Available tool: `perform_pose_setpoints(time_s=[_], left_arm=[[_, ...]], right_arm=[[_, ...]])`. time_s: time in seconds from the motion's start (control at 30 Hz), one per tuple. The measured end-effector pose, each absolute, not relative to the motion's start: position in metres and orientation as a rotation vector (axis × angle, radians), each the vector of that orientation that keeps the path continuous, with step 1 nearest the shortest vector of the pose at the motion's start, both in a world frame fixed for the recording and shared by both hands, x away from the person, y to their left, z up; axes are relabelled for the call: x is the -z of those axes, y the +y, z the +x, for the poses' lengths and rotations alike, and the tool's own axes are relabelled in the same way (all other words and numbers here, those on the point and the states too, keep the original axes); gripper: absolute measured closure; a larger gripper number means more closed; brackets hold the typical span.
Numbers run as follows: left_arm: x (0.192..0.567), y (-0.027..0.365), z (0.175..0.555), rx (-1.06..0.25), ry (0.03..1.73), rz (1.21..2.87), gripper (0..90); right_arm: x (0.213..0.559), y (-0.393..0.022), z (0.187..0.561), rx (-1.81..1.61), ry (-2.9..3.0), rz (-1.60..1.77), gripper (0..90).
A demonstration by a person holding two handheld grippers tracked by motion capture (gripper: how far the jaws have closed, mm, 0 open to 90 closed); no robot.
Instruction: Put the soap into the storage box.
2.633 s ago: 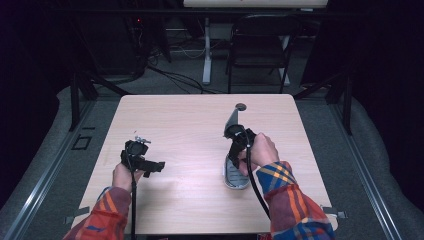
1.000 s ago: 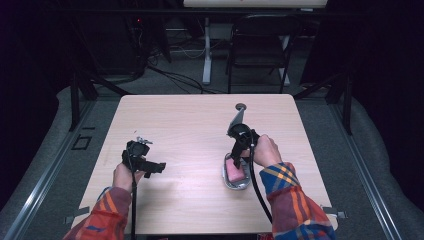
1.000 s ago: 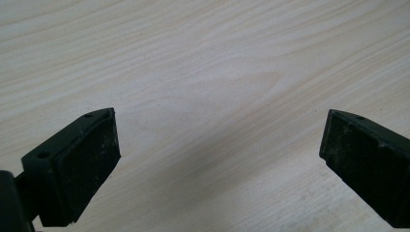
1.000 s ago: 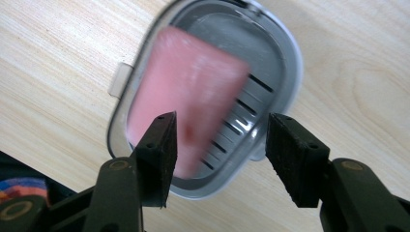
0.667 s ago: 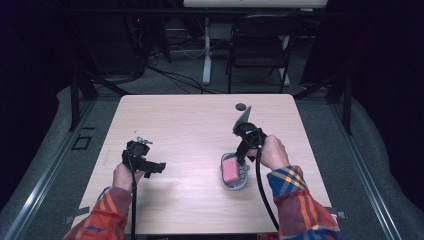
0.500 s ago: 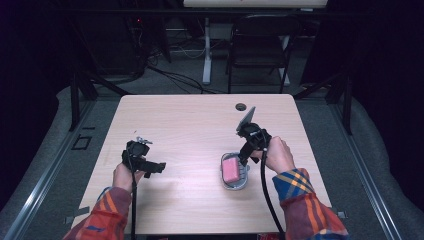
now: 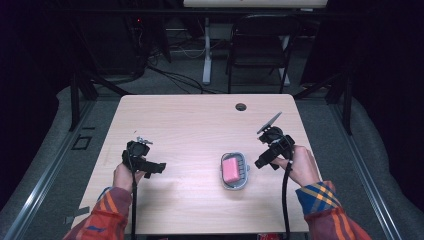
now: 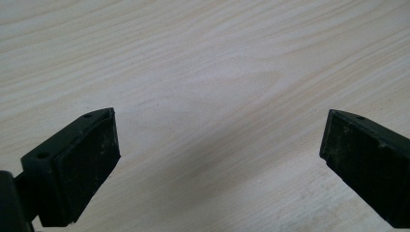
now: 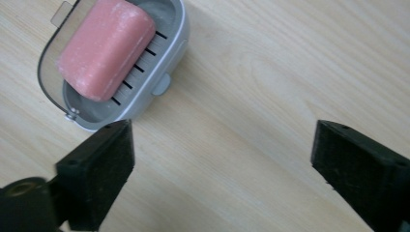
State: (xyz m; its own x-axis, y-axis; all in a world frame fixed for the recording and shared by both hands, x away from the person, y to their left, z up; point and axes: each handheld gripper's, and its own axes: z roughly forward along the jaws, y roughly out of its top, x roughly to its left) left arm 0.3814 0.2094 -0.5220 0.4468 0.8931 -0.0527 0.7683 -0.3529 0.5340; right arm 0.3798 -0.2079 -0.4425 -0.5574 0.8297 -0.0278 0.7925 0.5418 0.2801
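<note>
Pale wooden table (image 7: 200,125): pink soap (image 7: 231,170) lies placed in its grey dish (image 7: 235,184), near-right of centre. Right gripper (image 7: 262,163) (jaws just opened, nothing between) is beside it; left gripper (image 7: 159,168) is held apart, empty.

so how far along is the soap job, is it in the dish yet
Done, by the look of it: the pink soap lies in the grey dish on the table. In hand: nothing. The right gripper sits beside the dish, its jaws just opened, with bare wood between them. The left gripper is open over bare table. Left: seemingly nothing more with the soap; perhaps only drawing the hands away.
</note>
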Motion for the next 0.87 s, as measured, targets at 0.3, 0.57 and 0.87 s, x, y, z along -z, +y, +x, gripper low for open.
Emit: perform_pose_setpoints(time_s=[0.3,0.57,0.87], left_arm=[[0.522,0.209,0.381,-0.343,1.39,2.214,0.5],[0.522,0.209,0.381,-0.344,1.381,2.223,0.3],[0.521,0.209,0.38,-0.337,1.364,2.23,0.3]], right_arm=[[0.453,-0.236,0.355,-0.439,2.514,1.341,0.9],[0.486,-0.259,0.32,-0.525,2.476,1.292,0.0],[0.508,-0.264,0.313,-0.429,2.494,1.268,0.0]])
